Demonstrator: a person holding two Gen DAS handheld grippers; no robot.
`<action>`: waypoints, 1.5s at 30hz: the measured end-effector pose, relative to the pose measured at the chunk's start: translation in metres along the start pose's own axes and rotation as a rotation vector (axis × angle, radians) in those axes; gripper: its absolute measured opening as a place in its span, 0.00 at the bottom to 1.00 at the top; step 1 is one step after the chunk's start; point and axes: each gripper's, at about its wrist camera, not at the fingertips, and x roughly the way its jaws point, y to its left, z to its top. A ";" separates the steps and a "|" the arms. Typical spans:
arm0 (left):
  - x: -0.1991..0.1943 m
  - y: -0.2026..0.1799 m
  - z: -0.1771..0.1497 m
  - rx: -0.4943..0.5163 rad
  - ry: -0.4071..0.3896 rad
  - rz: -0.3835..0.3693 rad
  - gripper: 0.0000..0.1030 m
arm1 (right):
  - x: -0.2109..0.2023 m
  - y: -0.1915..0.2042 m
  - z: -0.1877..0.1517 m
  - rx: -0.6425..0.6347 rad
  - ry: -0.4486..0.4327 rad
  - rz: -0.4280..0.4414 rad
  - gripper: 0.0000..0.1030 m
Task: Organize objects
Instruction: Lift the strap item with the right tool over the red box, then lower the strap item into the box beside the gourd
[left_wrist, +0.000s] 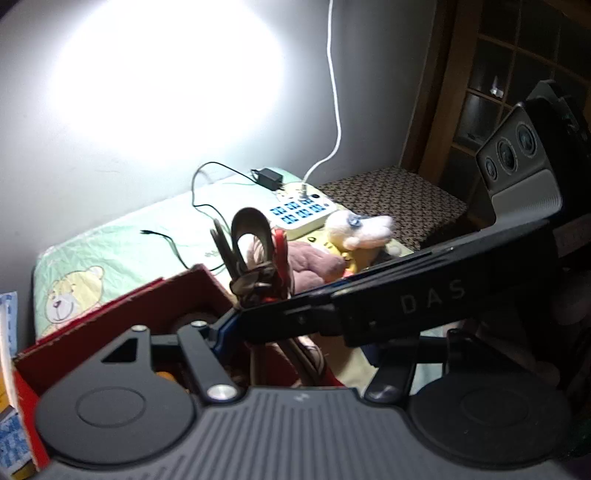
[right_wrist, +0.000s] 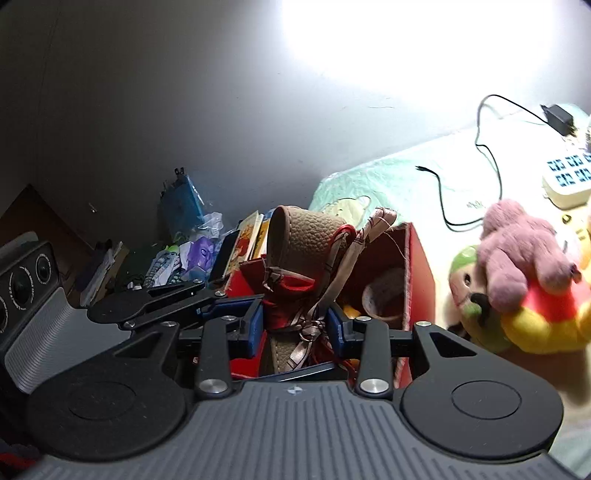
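Item: strap bundle (right_wrist: 303, 258). A tan pebbled leather strap looped upright, with a patterned ribbon and red cloth knotted about its lower part.

Location: above the open red box (right_wrist: 417, 266), partly inside it; the box stands on a bed with a pale green bear-print cover (left_wrist: 110, 251). A cup-like object lies in the box, too dim to name.

Hold: right hand-held gripper (right_wrist: 295, 325) has its blue pads closed against the knotted cloth and ribbon on both sides, the strap between them. Left hand-held gripper (left_wrist: 236, 317) shows one finger by the same bundle; the other is hidden behind the right tool, so its state cannot be told.

Handling, judged: light, limp apart from the springy leather loop; not fragile. Loose ribbon ends may snag on the box wall. The best purchase is at the knot, where the layers bunch thick; smooth leather alone could slip.

Nearby: plush toys (right_wrist: 524, 258), power strip (left_wrist: 299, 218), black cable (left_wrist: 173, 247).
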 end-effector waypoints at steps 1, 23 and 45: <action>-0.002 0.009 0.002 -0.008 0.000 0.019 0.61 | 0.009 0.005 0.006 -0.006 0.007 0.009 0.37; 0.064 0.164 -0.087 -0.447 0.302 0.079 0.61 | 0.205 0.011 -0.005 0.006 0.511 -0.019 0.38; 0.103 0.168 -0.094 -0.510 0.431 0.055 0.63 | 0.217 -0.016 -0.016 0.181 0.531 -0.198 0.37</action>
